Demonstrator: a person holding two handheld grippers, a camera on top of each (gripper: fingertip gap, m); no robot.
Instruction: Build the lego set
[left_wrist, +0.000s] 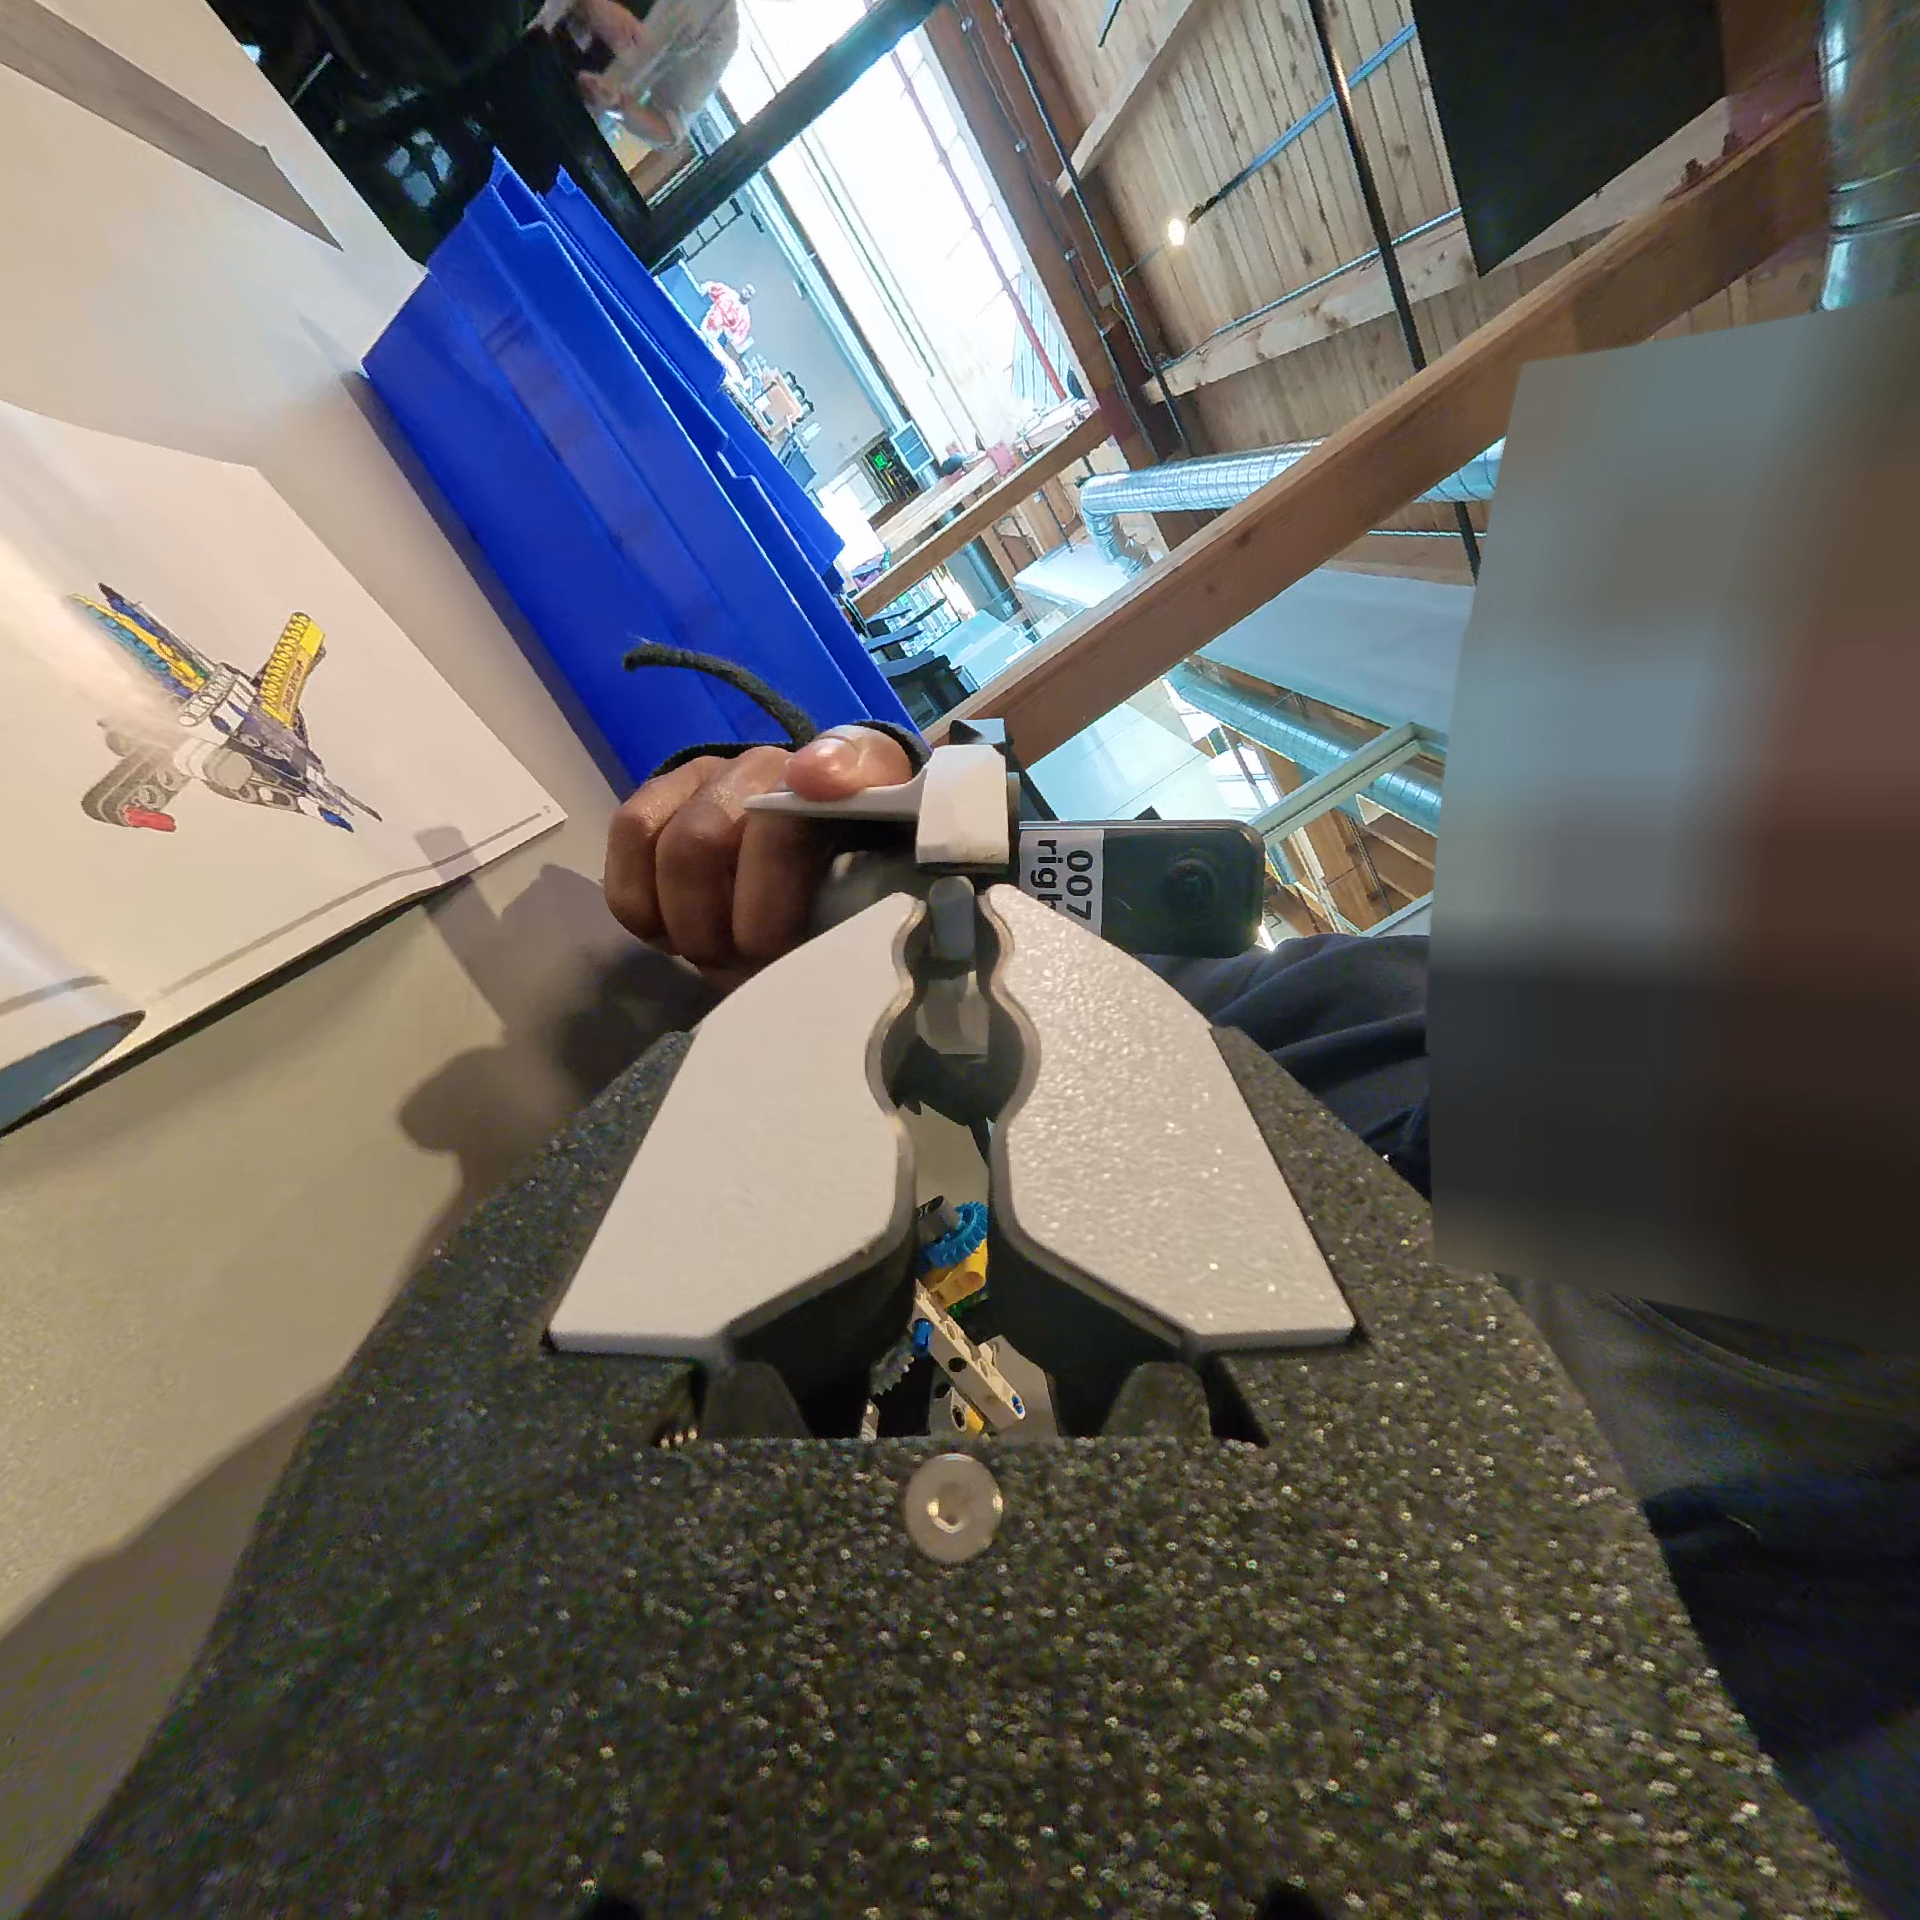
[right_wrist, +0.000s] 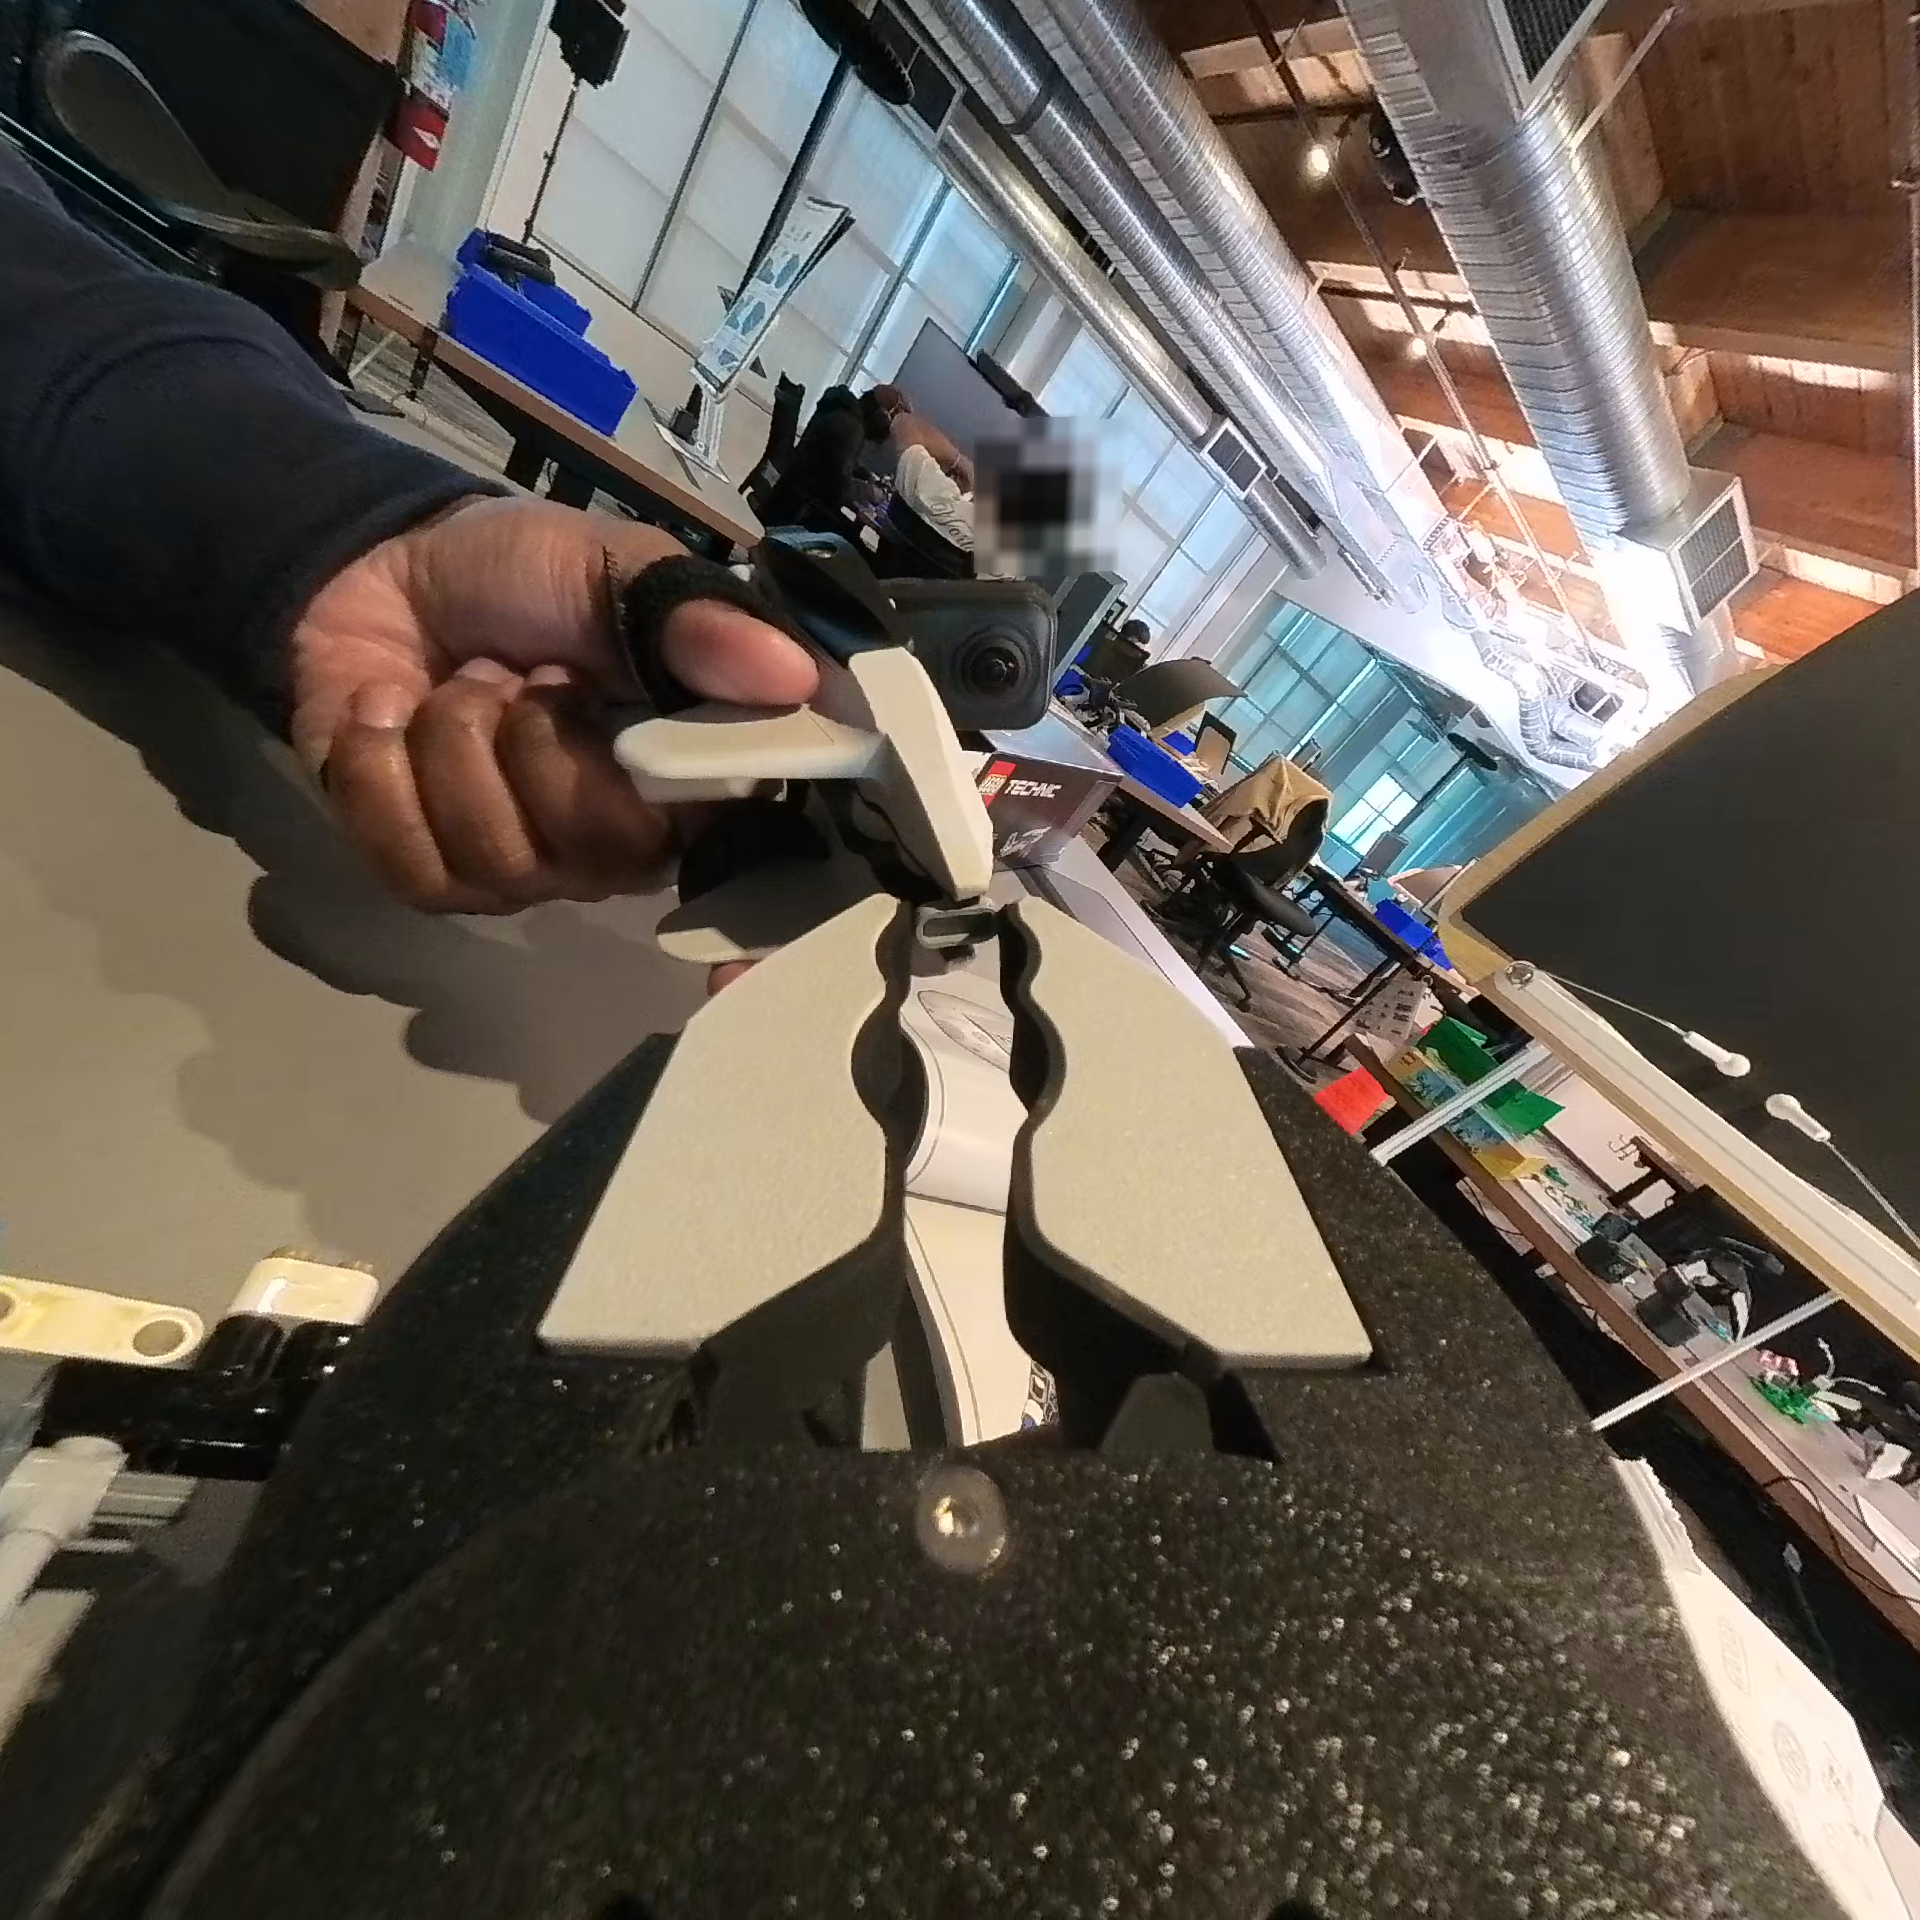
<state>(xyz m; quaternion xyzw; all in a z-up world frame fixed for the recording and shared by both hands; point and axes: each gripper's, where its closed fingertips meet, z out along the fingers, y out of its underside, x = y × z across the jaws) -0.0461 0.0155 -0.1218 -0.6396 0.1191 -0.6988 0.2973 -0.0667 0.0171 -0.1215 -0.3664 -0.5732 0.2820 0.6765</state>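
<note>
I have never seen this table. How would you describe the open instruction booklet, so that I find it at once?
Start in the left wrist view at the grey table and the row of blue bins along its far side. The instruction booklet lies open and flat just in front of them. It is the only white paper showing a colour drawing of a blue and yellow model.

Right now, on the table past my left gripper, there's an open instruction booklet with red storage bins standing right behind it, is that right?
Not quite: the storage bins are blue, not red. The rest holds: the open instruction booklet lies on the table with the bins right behind it. The left wrist view shows this.
</note>
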